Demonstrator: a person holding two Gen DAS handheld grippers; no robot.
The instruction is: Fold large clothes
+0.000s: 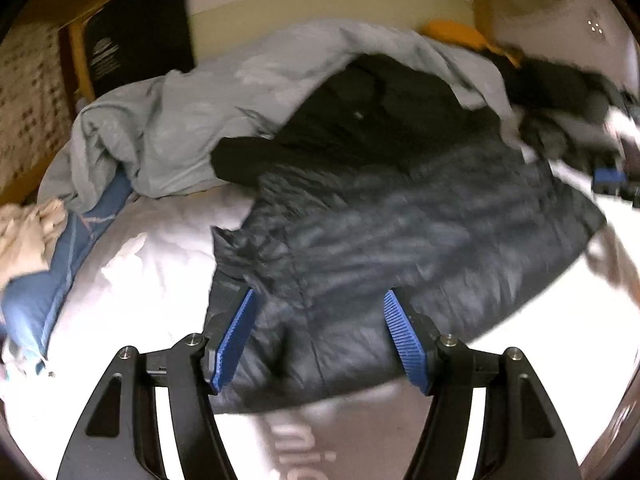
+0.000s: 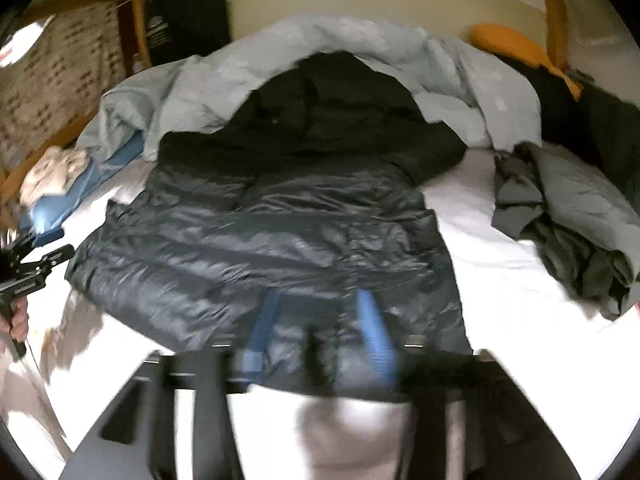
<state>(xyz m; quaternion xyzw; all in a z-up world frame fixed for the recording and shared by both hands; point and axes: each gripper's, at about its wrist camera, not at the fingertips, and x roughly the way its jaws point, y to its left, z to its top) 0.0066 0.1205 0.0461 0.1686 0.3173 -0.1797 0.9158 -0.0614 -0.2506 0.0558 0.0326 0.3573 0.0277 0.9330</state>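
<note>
A dark, shiny puffer jacket [image 1: 420,232] [image 2: 260,240] lies spread flat on the white bed sheet [image 1: 152,272] [image 2: 500,264]. My left gripper [image 1: 320,320] hovers over the jacket's near hem, its blue pads [image 1: 236,336] wide apart and pressing on nothing. In the right wrist view my right gripper [image 2: 320,332] is motion-blurred above the hem, with its blue pads [image 2: 376,336] apart and jacket fabric showing between them. Each gripper also appears in the other view: the right gripper [image 1: 608,180] at the far right, the left gripper [image 2: 36,264] at the far left in a hand.
A black garment [image 2: 320,120] lies beyond the jacket, half under a pale blue-grey duvet [image 1: 180,120] [image 2: 460,76]. Crumpled grey clothing [image 2: 568,232] sits at the right. A blue pillow [image 1: 48,280], an orange cushion [image 2: 508,48] and a black panel [image 1: 140,36] line the bed's edges.
</note>
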